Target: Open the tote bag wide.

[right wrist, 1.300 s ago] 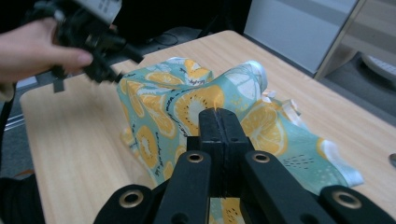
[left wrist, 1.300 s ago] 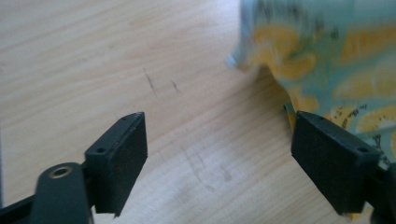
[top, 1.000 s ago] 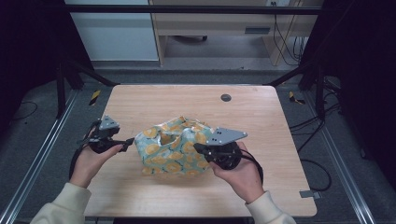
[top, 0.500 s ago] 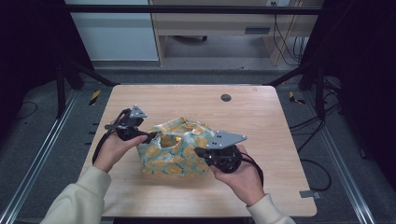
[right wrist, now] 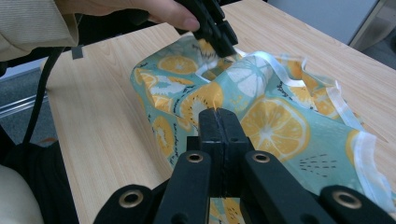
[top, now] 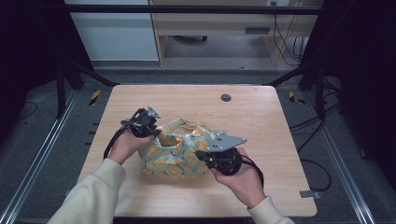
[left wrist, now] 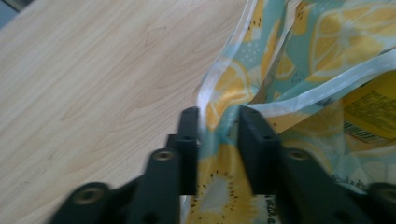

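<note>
cream sleeves (top: 88, 196), blk tongs (top: 150, 129), grey plate (top: 227, 141)

A wooden table (top: 261, 116) bears a small dark disc (top: 226, 97), perhaps a grommet, near its far edge.

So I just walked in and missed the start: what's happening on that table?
A person is working a fruit-print bag on the wooden table with two handheld grippers. The right gripper is shut on the bag's near side. The left gripper is open, its jaws straddling the bag's clear rim. Something yellow shows inside.
</note>
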Tool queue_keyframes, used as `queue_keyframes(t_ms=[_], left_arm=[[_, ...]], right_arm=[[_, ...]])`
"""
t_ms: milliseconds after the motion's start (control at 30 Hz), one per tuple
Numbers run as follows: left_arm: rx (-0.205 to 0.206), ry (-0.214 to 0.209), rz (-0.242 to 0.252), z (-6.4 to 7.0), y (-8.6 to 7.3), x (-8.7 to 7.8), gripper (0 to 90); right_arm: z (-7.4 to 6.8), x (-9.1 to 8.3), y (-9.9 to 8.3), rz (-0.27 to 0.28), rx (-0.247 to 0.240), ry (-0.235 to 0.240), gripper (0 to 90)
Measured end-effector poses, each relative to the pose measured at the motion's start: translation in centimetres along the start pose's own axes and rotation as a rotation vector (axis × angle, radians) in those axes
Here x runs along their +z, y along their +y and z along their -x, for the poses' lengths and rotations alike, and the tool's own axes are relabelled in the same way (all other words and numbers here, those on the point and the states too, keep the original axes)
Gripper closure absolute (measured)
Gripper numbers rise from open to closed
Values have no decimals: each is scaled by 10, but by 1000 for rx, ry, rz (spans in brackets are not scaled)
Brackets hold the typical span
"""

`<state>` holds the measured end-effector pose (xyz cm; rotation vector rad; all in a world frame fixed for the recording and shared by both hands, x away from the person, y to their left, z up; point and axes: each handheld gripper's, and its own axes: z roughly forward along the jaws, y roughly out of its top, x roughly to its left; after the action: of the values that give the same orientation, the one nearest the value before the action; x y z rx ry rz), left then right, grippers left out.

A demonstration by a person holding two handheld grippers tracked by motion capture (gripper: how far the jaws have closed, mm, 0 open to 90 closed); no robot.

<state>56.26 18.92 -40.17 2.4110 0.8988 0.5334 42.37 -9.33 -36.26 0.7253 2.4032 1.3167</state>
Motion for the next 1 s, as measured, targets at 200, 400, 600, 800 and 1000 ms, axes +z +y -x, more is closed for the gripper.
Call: queue_keyframes(t_ms=[200,400,600,800,1000], left_arm=[[-19,-8,106,1,-4,-29,887],[-21,-23,235,8,-10,-64,893],[-7,-82,309,21,-16,-91,896],[8,-93,305,25,-21,-95,897],[23,-101,296,28,-20,-94,897]], right_arm=[[0,-4,-13,-8,15,-22,900],[-2,-3,-30,-40,32,-42,900],[1,0,-40,-46,63,-75,798],[11,-5,-31,-29,84,-120,638],[26,-7,-12,-32,74,-166,577]])
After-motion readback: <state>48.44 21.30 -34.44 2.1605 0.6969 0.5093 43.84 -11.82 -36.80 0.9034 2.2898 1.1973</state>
